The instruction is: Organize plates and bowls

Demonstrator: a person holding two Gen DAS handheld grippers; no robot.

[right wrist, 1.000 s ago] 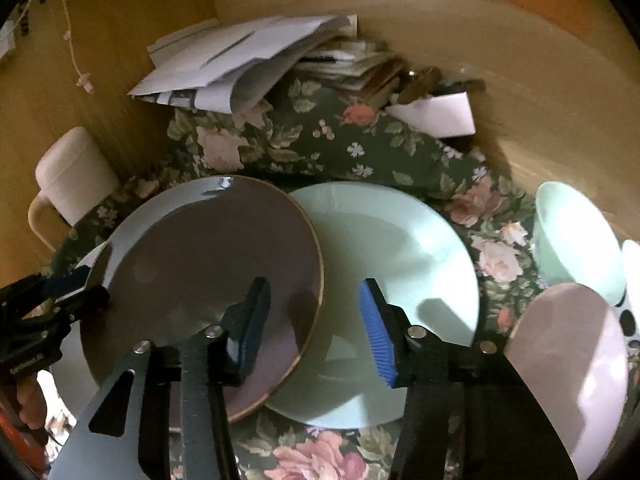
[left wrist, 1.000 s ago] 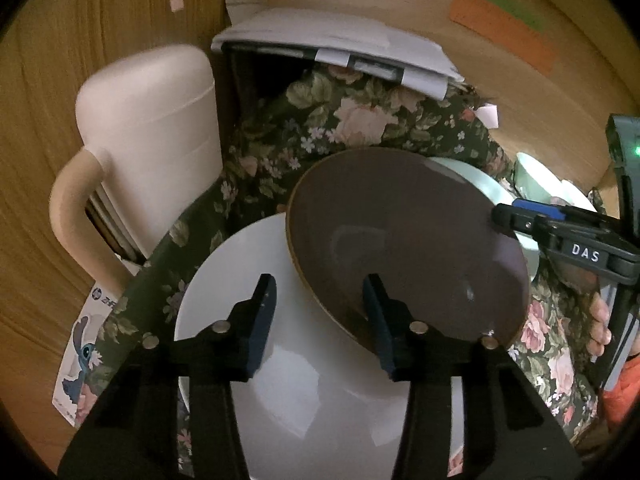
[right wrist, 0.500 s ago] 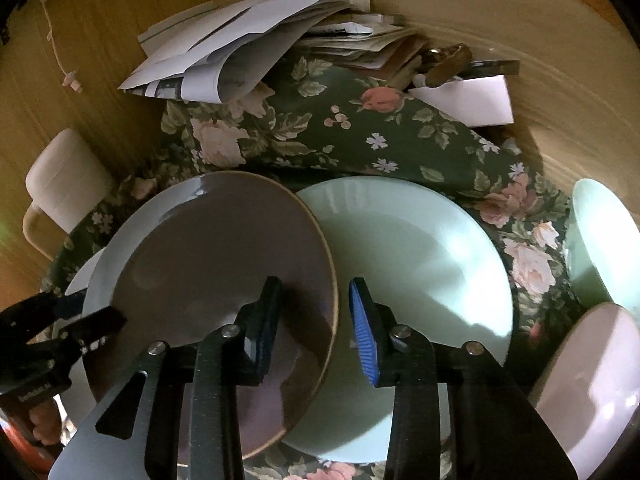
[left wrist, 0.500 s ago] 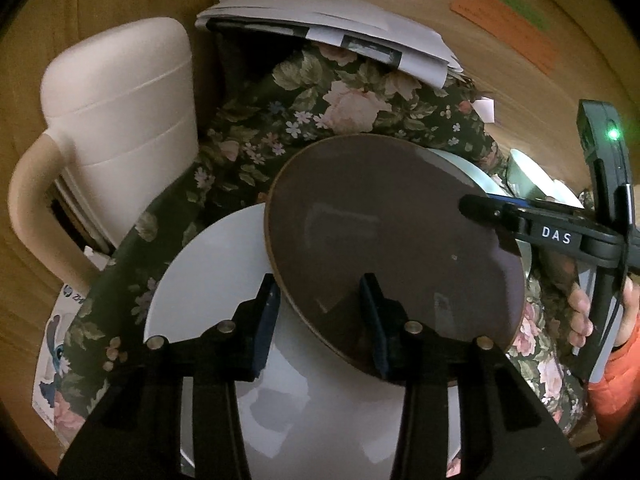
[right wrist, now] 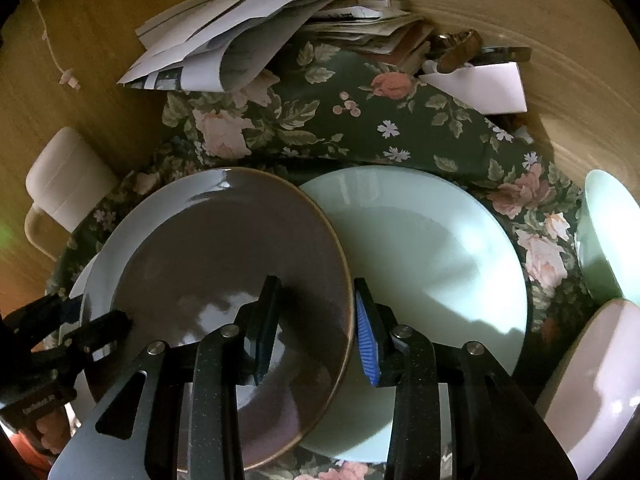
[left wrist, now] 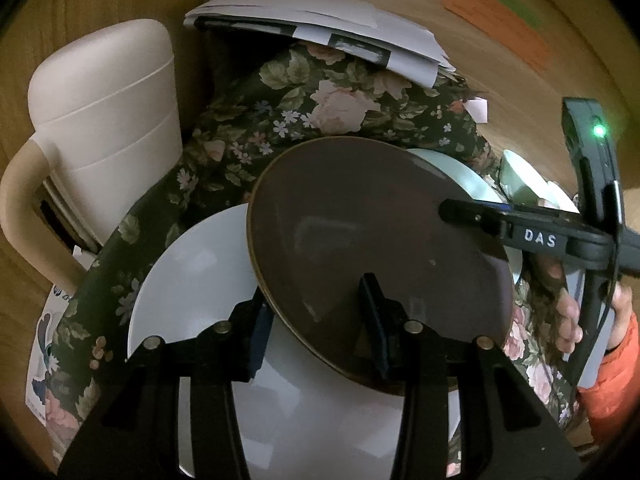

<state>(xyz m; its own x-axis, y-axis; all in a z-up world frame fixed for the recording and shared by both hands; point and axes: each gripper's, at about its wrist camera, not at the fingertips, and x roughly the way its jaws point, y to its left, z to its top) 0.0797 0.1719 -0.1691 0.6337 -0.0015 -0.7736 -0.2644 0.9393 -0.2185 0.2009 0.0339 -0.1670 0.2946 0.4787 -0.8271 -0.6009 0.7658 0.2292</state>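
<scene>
My left gripper (left wrist: 318,326) and right gripper (right wrist: 316,326) each straddle the round brown ceramic plate (right wrist: 224,280) rim, jaws narrow, grip unclear; plate overlaps white plate (left wrist: 192,280) and pale green plate (right wrist: 432,248) on floral cloth (right wrist: 340,128).

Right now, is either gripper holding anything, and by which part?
Both straddle the brown plate at opposite rim edges: left gripper and right gripper. Whether either set of jaws has clamped cannot be told.
</scene>
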